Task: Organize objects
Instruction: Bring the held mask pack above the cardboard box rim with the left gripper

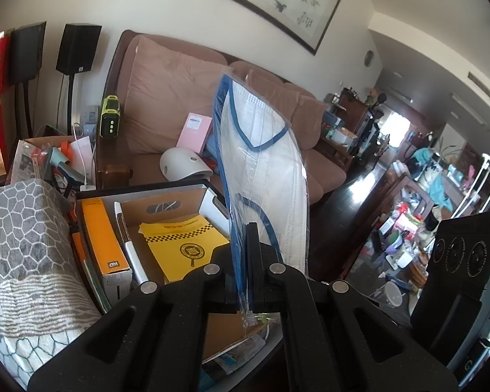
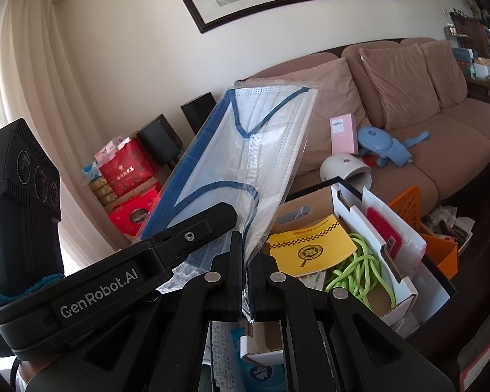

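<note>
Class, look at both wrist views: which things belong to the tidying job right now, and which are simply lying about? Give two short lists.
In the job:
mask bag
left gripper, shut on it
right gripper, shut on it
storage box

Lying about:
sofa
pink box
white dome
green cord
speaker

A brown sofa (image 2: 408, 150) carries a pink box (image 2: 344, 132) propped against its back cushion, a white domed device (image 2: 344, 166) at the seat's front edge, and a blue gadget (image 2: 383, 147) beside them.
</note>
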The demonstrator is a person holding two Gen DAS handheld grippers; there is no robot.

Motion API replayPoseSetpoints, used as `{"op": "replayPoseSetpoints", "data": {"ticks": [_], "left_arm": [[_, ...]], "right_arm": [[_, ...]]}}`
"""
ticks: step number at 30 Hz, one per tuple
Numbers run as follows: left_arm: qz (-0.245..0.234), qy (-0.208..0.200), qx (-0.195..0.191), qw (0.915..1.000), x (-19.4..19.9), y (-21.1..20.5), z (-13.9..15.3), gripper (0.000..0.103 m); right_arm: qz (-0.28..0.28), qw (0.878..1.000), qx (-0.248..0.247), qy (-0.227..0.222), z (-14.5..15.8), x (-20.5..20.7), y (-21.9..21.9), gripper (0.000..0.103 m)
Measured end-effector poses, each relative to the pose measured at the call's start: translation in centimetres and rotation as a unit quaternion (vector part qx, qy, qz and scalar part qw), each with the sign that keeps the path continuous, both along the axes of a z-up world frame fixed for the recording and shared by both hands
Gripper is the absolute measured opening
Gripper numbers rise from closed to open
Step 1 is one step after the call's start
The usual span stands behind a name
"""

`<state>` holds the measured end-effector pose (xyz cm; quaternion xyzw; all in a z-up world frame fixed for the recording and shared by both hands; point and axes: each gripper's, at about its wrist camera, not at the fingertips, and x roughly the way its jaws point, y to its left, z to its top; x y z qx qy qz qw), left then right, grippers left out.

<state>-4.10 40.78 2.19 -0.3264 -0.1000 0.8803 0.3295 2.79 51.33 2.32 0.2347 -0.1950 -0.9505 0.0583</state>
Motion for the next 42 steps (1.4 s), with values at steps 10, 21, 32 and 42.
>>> {"op": "replayPoseSetpoints", "data": {"ticks": [10,21,32,42], "left_arm": [[-0.01,-0.002,-0.007,0.9999,-0.1,0.9,-0.2,0.002],[-0.015,-0.008,-0.008,0.9998,-0.3,1.7,-0.5,0.002],[-0.024,-0.021,-0.017,0.9994,-0.8,2.4,-1.1,0.002],[-0.026,-0.034,-0.014,0.999,-1.1,2.7,-1.8,0.002]], "right_arm": [[-0.006,1.0,-0.003,-0.003,-0.3,0.1,0.8,0.004],[-0.011,1.0,-0.005,-0.01,-0.5,0.1,1.3,0.004],[-0.017,1.0,-0.005,-0.024,-1.0,0.0,1.6,0.004],[-0.022,0.999,-0.008,-0.037,-1.5,-0.3,1.9,0.004]]}}
